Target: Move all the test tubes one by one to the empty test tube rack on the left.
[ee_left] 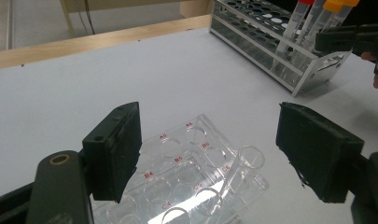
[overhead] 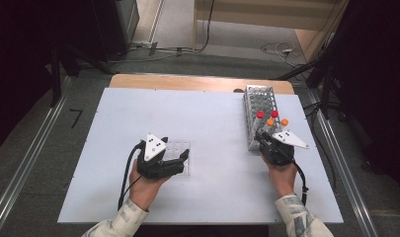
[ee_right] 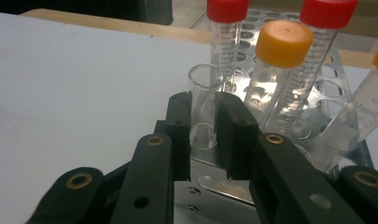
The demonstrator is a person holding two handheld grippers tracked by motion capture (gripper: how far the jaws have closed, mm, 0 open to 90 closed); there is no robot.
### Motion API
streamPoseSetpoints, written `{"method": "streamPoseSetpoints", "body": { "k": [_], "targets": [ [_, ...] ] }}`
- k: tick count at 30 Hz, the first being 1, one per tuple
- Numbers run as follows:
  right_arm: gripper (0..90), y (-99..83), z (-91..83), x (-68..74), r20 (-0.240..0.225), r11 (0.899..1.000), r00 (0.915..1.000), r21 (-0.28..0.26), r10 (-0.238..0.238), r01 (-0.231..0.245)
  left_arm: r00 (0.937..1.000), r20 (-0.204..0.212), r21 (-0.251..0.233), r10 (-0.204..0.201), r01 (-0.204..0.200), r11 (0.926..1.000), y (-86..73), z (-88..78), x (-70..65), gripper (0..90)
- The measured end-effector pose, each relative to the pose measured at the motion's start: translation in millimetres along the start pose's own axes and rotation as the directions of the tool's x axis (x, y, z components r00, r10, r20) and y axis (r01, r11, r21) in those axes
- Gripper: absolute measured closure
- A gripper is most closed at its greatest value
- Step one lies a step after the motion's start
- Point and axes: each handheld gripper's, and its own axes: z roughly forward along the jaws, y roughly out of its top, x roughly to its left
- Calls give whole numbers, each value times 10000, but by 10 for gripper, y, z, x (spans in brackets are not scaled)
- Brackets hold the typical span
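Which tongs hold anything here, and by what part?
The right tongs are shut on an uncapped clear tube standing in the metal rack, gripped on its wall below the open rim. The left tongs stand open over the clear well plate, holding nothing.

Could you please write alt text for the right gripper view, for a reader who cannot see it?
The right gripper is shut on an uncapped clear tube standing in a metal tube rack. Behind it stand two red-capped tubes and an orange-capped tube on a white table.
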Motion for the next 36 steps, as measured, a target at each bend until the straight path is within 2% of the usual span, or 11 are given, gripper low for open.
{"method": "streamPoseSetpoints", "body": {
  "k": [8,12,19,27,29,30,31,32,34,35,36],
  "targets": [
    [729,105,-158,-3,27,9972,9999,-736,126,-124,10000,-28,-70,-13,13,10000,7,-10,4,227],
    [731,216,-306,10,-11,9913,10000,-1318,59,-60,10000,-44,-98,-4,3,10000,10,-14,0,227],
    [731,286,-436,77,-424,9876,9991,-1569,33,-99,10000,-30,-166,-37,36,9999,20,-26,1,227],
    [731,273,-446,227,-1035,9911,9943,-1322,-276,137,10000,-39,-246,-37,36,9997,35,-49,8,227],
    [731,256,-448,306,-1394,9926,9895,-1201,-375,207,10000,-41,-285,-48,47,9996,38,-54,7,227],
    [731,256,-448,306,-1394,9926,9895,-1201,-375,207,10000,-26,-297,-53,52,9995,40,-57,7,227],
    [731,241,-445,371,-1656,9936,9852,-1094,-453,273,10000,-18,-292,-44,43,9996,42,-60,6,229],
    [731,241,-445,371,-1656,9936,9852,-1094,-453,273,10000,-26,-308,-44,43,9995,43,-62,2,229],
    [731,222,-438,446,-1916,9940,9796,-1006,-608,420,10000,5,-334,-41,41,9994,46,-62,-15,232],
    [731,200,-427,529,-2192,9946,9728,-874,-745,565,10000,21,-339,-12,13,9994,48,-63,-25,238],
    [731,200,-427,529,-2192,9946,9728,-874,-745,565,10000,73,-364,-27,30,9993,50,-65,-35,238]
  ]
}}
